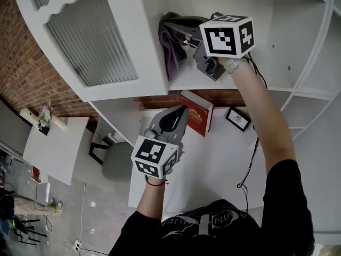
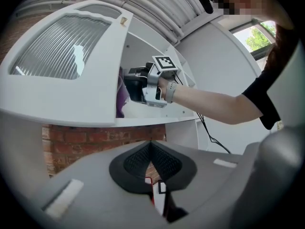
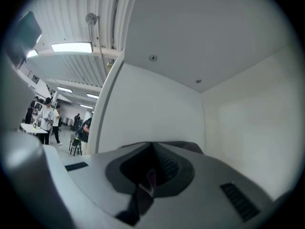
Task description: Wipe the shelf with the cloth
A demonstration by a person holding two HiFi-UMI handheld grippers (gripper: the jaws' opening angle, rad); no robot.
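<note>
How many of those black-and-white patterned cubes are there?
2. One cube sits on the right gripper, up in the shelf with the cloth. The other cube sits on the left gripper, lower, over the table. None seems hidden.

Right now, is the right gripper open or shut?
Shut on the cloth: right gripper jaws meet, purple fabric pinched between them.

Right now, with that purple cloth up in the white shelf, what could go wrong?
Only a sliver of the purple cloth shows in the shut right gripper, so wiping could tug it loose. The open white cabinet door with ribbed glass stands close beside that gripper; a wide sweep might hit it.
</note>
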